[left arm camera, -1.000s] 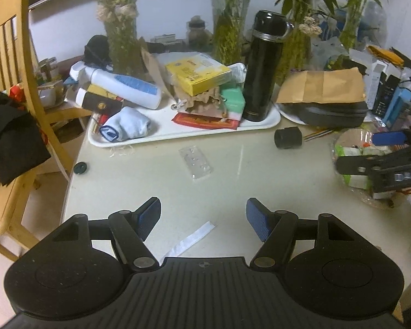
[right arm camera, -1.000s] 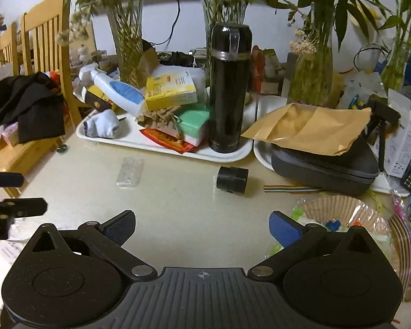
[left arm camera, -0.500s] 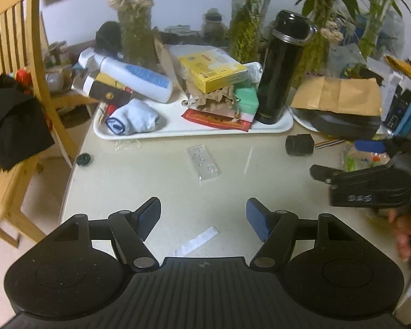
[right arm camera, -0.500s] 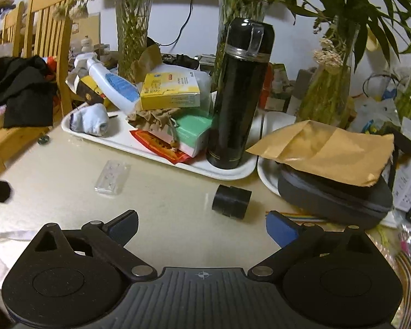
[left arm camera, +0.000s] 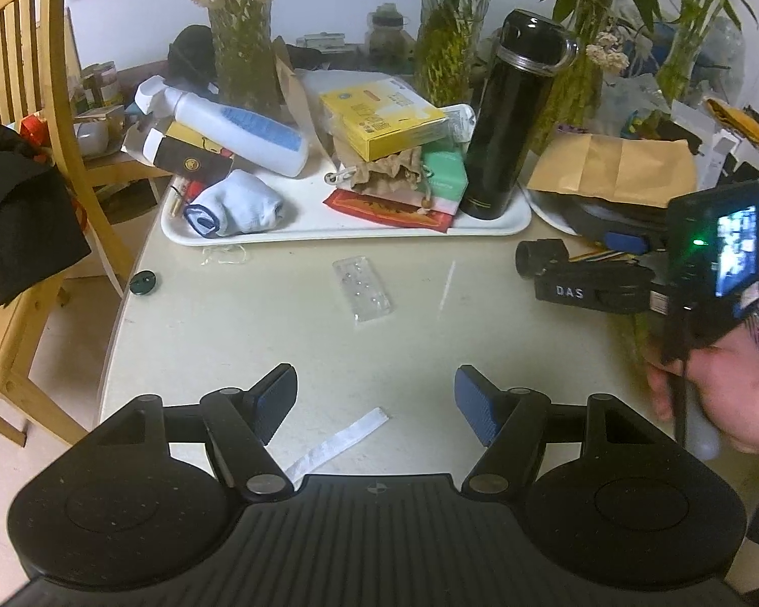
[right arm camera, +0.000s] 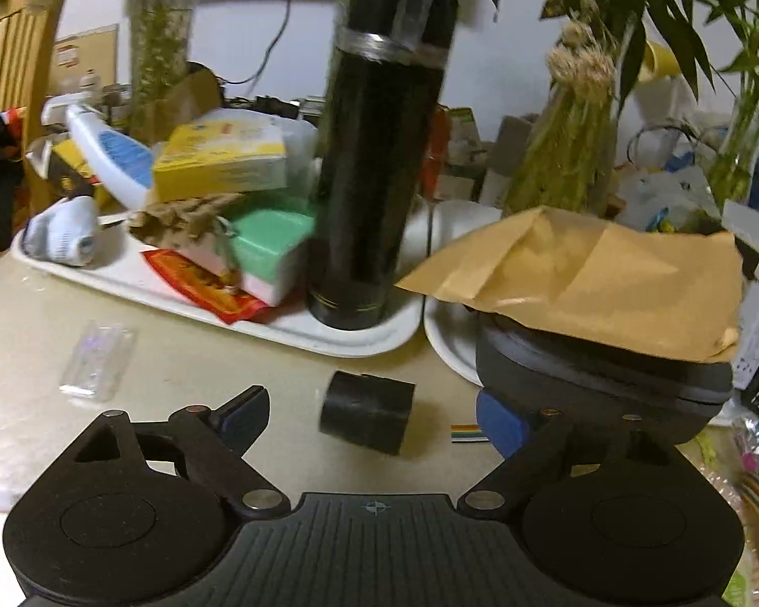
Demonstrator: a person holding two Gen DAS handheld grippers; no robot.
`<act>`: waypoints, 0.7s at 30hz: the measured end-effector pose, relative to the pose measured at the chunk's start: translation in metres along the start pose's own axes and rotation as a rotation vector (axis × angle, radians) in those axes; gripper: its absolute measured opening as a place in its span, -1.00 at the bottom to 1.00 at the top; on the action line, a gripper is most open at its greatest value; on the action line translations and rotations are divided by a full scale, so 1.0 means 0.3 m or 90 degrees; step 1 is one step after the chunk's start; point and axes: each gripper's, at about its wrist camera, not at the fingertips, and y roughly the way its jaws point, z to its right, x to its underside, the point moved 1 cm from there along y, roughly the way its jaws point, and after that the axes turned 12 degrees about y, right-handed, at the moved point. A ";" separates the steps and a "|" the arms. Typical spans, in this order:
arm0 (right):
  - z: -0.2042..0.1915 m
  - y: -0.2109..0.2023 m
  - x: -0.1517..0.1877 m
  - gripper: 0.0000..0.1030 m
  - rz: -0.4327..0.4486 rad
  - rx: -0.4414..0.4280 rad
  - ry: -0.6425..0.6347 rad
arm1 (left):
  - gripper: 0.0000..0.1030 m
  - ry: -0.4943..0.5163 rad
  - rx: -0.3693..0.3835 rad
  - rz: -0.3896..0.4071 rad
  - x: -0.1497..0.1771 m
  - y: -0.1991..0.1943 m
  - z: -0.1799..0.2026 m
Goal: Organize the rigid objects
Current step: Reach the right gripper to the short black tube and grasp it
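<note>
Compared with a second earlier, the right tool (right arm camera: 374, 417) has advanced to straddle the black cylindrical cap (right arm camera: 365, 419) lying on the counter (right arm camera: 25, 344), jaws closing but not yet touching it, indicating pickup; the left tool (left arm camera: 377, 399) hovers apart, empty.

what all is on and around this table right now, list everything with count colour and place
tray: 1, white, table's far side
flask: 1, black, upright on tray's right end
box: 1, yellow, atop tray pile
bottle: 1, white with blue label, lying on tray's left
sock: 1, pale blue, rolled, tray front left
cylinder: 1, black, on table, between right jaws
blister pack: 1, clear, mid table
envelope: 1, brown, over dark case
chair: 1, wooden, left
left gripper: open, empty
right gripper: jaws closing, not yet touching cylinder
</note>
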 end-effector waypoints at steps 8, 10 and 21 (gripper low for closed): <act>0.030 0.080 0.002 0.48 -0.019 0.008 0.032 | 0.33 -0.009 0.012 -0.004 -0.010 0.001 0.004; 0.027 0.090 0.003 0.46 -0.025 0.002 0.035 | 0.33 -0.007 0.018 -0.003 -0.012 -0.003 0.010; 0.003 0.143 -0.005 -0.06 -0.067 0.003 0.031 | 0.33 0.010 0.006 -0.008 0.005 0.012 0.007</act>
